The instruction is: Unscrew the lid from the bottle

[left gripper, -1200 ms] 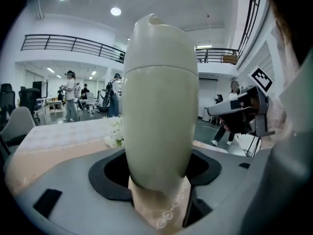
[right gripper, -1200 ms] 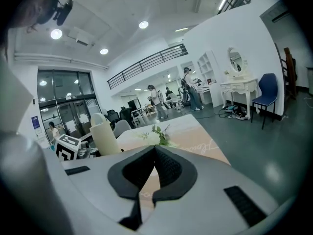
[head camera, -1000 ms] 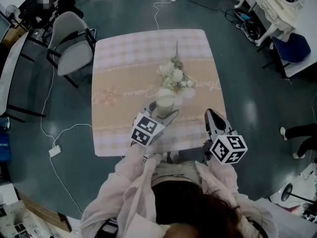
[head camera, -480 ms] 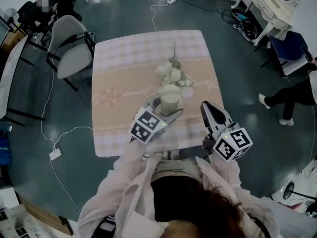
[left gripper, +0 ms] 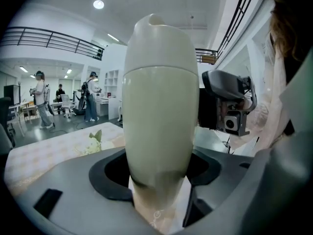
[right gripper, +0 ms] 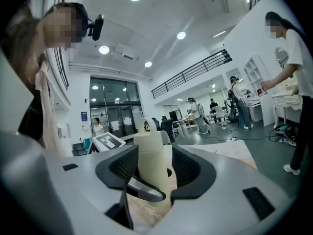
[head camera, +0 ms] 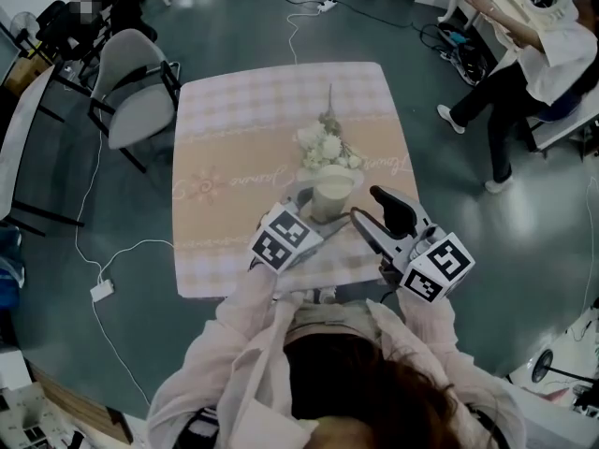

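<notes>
The cream bottle (head camera: 332, 193) stands upright on the near half of the surface (head camera: 234, 101), a table under a pink checked cloth. It is just near of a spray of white flowers (head camera: 328, 143).

The left hand-held gripper (head camera: 316, 215) is brought in from the near left. In the left gripper view its jaws are seen closed round the lower body of the bottle, one pad on each side. This hold is judged to be there to keep the body from turning while the lid (left gripper: 160, 43) is twisted. The lid is on, and its seam is seen well above the jaws, so the top is left free for the other tool.

The right hand-held gripper (head camera: 367, 206) is held at the near right with its jaws spread wide and nothing between the pads. It is aimed far-left at the bottle. In the right gripper view the bottle is framed in the gap between the jaws but lies beyond them, with no contact seen. A curved finger of the left hand-held gripper is seen wrapped round the base of the bottle there.

Unscrewing is judged not yet begun. The right jaws would need to be carried forward and up to lid height before closing.
</notes>
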